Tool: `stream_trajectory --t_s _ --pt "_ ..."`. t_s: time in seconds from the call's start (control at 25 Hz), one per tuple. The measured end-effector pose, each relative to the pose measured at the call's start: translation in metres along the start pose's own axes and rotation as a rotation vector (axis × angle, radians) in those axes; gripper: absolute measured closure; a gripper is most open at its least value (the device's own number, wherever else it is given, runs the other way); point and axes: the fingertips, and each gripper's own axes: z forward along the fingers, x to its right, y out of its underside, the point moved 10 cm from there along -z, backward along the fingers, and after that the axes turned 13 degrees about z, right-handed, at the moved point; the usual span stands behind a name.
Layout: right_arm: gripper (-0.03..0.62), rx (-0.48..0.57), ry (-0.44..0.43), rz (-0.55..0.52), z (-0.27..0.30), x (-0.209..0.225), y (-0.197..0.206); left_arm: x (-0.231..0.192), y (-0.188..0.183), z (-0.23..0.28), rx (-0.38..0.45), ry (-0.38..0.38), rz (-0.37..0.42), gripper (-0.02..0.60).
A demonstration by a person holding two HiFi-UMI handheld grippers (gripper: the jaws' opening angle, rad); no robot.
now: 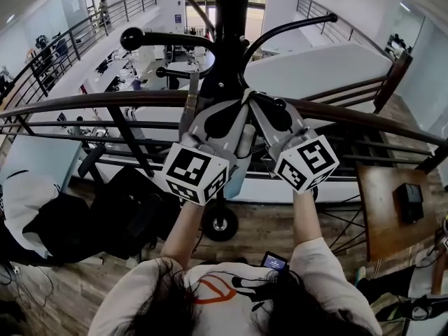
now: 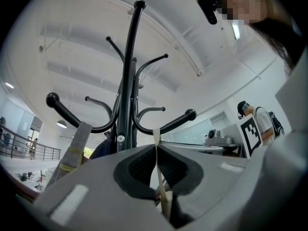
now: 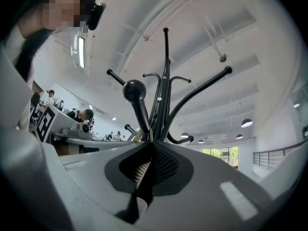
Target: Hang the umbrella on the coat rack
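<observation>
The black coat rack (image 1: 231,19) stands right in front of me, its ball-tipped hooks spreading out. My left gripper (image 1: 222,114) and right gripper (image 1: 264,110) are raised side by side against its pole. The pale rolled umbrella (image 1: 245,140) hangs between them. In the left gripper view the left gripper (image 2: 156,146) is shut on the umbrella's thin cream strap (image 2: 156,134), which runs up toward a hook (image 2: 185,117). In the right gripper view the right gripper (image 3: 150,146) is shut on the same cream strap (image 3: 143,136), just below a ball-ended hook (image 3: 134,91).
A grey strap with a yellow band (image 2: 74,150) hangs from a left hook (image 1: 131,38). A dark railing (image 1: 84,103) runs across behind the rack. Black bags (image 1: 119,215) lie on the floor at left, and a wooden table (image 1: 381,222) stands at right. The rack's wheeled base (image 1: 220,224) is below.
</observation>
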Motion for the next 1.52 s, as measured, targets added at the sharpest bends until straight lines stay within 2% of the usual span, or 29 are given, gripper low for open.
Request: stream_trajectory --t_s 0.16,0.36,0.52,0.76,1.16,1.36,1.52 --pt "0.542 0.017 0.028 -0.091 -0.006 -0.007 0.001 0.0 -0.001 -0.005 -0.014 0.025 0.006 0.55" --pt "0.47 0.028 0.012 0.0 -0.016 -0.006 0.003 -0.001 -0.003 -0.014 -0.021 0.051 0.003 0.497" --pt "0.465 -0.006 0.027 0.002 -0.022 -0.012 0.014 0.002 -0.002 -0.022 -0.033 0.063 0.014 0.497" --pt "0.465 -0.035 0.078 0.056 -0.039 -0.026 0.035 0.011 0.014 -0.039 -0.05 0.093 -0.07 0.497" --pt "0.47 -0.098 0.25 0.192 -0.084 -0.053 0.088 0.039 0.064 -0.069 -0.172 0.213 -0.202 0.497" --pt "0.49 -0.157 0.33 0.249 -0.106 -0.07 0.114 0.049 0.086 -0.084 -0.225 0.242 -0.242 0.497" --pt "0.493 -0.209 0.36 0.284 -0.12 -0.081 0.131 0.06 0.101 -0.095 -0.27 0.251 -0.254 0.497"
